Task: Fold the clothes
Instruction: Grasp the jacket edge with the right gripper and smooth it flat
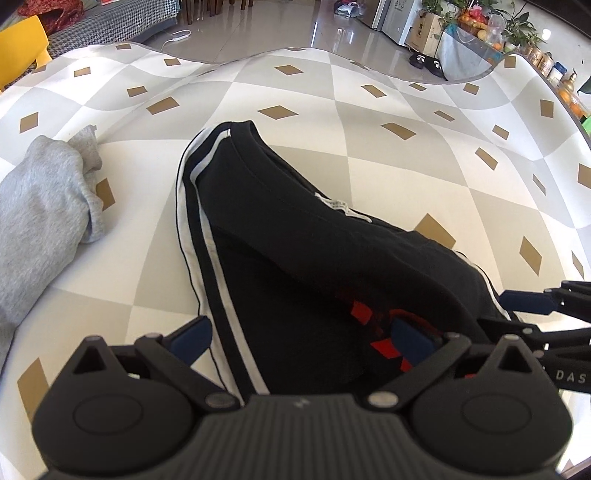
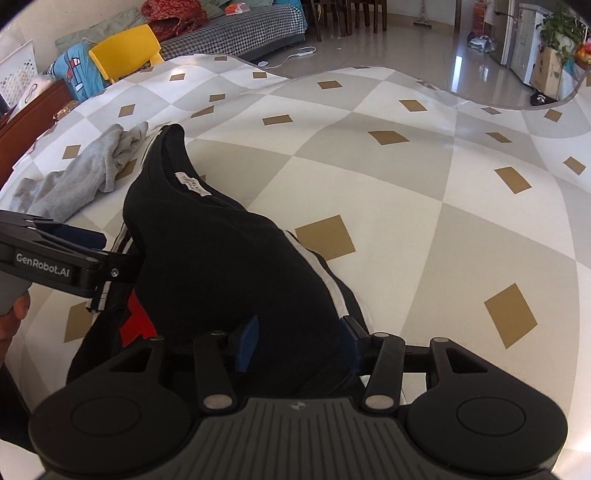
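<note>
The black garment (image 1: 295, 258) with white side stripes lies bunched on the checked tablecloth (image 1: 406, 155), nearer the table's near edge than the far one, collar and small white label (image 1: 341, 206) turned up, a patch of red print (image 1: 373, 325) peeking from the folds. The left gripper (image 1: 303, 339) stands wide over it, blue pads (image 1: 192, 338) well apart, one over the striped edge, the other down by the red print; the pads press on nothing. Over to the right wrist view: the right gripper (image 2: 299, 339) straddles a hump of the black cloth, jaws about half open, blue pads (image 2: 247, 341) either side of the fold; whether they pinch it I cannot tell. The other gripper comes in from the left there, a person's fingers (image 2: 14, 314) showing beneath it. Toward the table's left edge a grey garment (image 1: 40, 206) sits crumpled, just beside the black one without touching. Beyond the far edge, a yellow chair (image 2: 125, 50) and glossy tiled floor (image 1: 280, 22).
</note>
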The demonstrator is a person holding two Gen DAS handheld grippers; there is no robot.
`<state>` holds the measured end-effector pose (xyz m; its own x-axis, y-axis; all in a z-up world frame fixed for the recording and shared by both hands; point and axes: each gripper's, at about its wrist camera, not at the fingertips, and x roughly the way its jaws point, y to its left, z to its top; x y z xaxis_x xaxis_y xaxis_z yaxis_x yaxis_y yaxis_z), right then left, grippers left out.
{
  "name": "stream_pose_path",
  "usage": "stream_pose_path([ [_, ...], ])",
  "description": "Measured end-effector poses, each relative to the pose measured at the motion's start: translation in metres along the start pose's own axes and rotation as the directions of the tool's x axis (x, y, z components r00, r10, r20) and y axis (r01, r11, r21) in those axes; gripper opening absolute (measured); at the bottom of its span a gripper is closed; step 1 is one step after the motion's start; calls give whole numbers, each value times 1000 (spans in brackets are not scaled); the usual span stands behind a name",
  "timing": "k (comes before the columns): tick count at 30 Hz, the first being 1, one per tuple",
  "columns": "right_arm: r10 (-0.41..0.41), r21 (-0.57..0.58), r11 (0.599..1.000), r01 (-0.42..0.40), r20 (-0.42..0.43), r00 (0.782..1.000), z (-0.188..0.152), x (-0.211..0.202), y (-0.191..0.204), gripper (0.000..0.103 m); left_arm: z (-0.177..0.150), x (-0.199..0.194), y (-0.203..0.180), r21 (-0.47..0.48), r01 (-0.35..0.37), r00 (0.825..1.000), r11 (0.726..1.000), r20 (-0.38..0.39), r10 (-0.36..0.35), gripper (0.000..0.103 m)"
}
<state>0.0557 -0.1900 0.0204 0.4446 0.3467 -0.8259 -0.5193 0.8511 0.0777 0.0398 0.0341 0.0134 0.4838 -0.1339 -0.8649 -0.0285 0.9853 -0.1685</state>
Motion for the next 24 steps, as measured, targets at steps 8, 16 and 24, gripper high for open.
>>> stream_pose_path([
  [8, -25, -64, 998, 25, -6, 1000, -2, 13, 3, 50, -4, 15, 5, -50, 37, 999, 998, -14, -38, 103],
  [16, -33, -39, 999, 32, -25, 999, 3, 12, -4, 14, -3, 13, 3, -57, 38, 999, 998, -6, -38, 103],
  [24, -73, 8, 997, 73, 23, 997, 12, 2, -15, 2, 5, 0, 4, -85, 80, 996, 993, 55, -76, 94],
])
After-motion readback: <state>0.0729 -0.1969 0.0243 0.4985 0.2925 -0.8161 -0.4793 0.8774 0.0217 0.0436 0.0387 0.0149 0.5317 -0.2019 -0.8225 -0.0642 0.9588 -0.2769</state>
